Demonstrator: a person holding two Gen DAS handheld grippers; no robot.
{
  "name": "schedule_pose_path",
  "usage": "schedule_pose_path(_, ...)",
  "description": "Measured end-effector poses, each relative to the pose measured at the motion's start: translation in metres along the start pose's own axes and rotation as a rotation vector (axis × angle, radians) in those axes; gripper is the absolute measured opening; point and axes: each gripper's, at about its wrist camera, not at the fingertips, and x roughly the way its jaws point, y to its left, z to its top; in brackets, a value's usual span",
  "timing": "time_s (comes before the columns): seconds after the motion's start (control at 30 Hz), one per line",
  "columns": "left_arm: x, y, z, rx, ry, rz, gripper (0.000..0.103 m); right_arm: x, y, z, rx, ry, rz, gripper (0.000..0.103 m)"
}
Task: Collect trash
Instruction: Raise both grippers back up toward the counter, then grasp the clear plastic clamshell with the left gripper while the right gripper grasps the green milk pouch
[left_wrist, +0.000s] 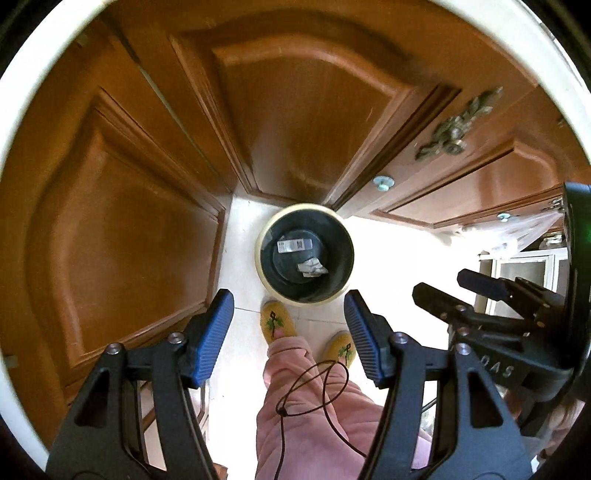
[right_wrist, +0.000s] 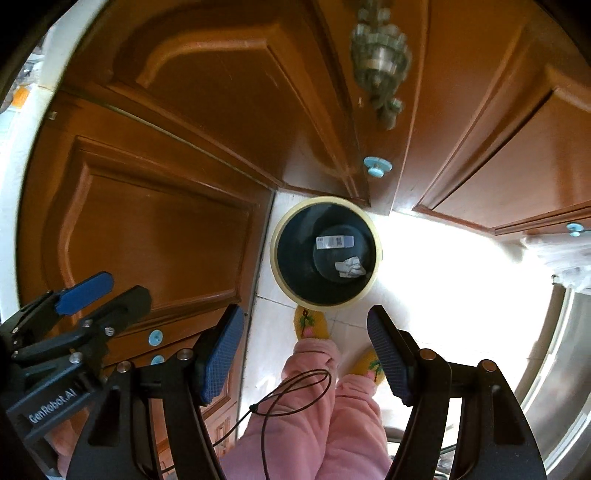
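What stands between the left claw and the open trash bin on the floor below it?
Nothing visible does. The left claw is open and empty above the trash bin, whose mouth has no lid. Inside lie a crumpled paper and a white label.

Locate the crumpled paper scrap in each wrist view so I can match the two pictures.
Left wrist: the crumpled paper scrap lies on the bin floor, just above centre, between the fingertips' line.
Right wrist: the scrap sits lower right inside the same bin.
Shared landmark: the white barcode label, up-left of the scrap.
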Motion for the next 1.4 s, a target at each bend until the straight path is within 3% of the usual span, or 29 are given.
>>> schedule_pose_path(0.17, -0.055, 0.005, 0.000, 0.009, -0.053, 0.006, 0.059, -0.047, 0.008, -0.005, -0.004, -0.038, -0.007, 0.070)
schedule_pose_path(0.23, -0.078, 0.006, 0.001, 0.020, -0.036, 0.009, 0.059, -0.067, 0.012, -0.007, -0.012, -0.056, -0.002, 0.070)
schedule_pose_path(0.43, -0.138, 0.004, 0.014, 0.063, -0.113, -0.005, 0.059, -0.132, 0.039, -0.012, -0.056, -0.134, 0.015, 0.070)
schedule_pose_path(0.67, -0.207, 0.004, 0.051, 0.122, -0.203, -0.042, 0.059, -0.206, 0.071, -0.002, -0.100, -0.252, 0.015, 0.070)
schedule_pose_path(0.83, -0.248, 0.002, 0.098, 0.130, -0.270, -0.106, 0.059, -0.255, 0.094, 0.023, -0.132, -0.335, -0.026, 0.070)
schedule_pose_path(1.1, -0.279, -0.010, 0.165, 0.172, -0.359, -0.144, 0.064, -0.323, 0.106, 0.074, -0.099, -0.474, -0.068, 0.074)
schedule_pose_path(1.4, -0.270, -0.007, 0.238, 0.124, -0.363, -0.141, 0.065, -0.348, 0.088, 0.146, -0.073, -0.540, -0.159, 0.074)
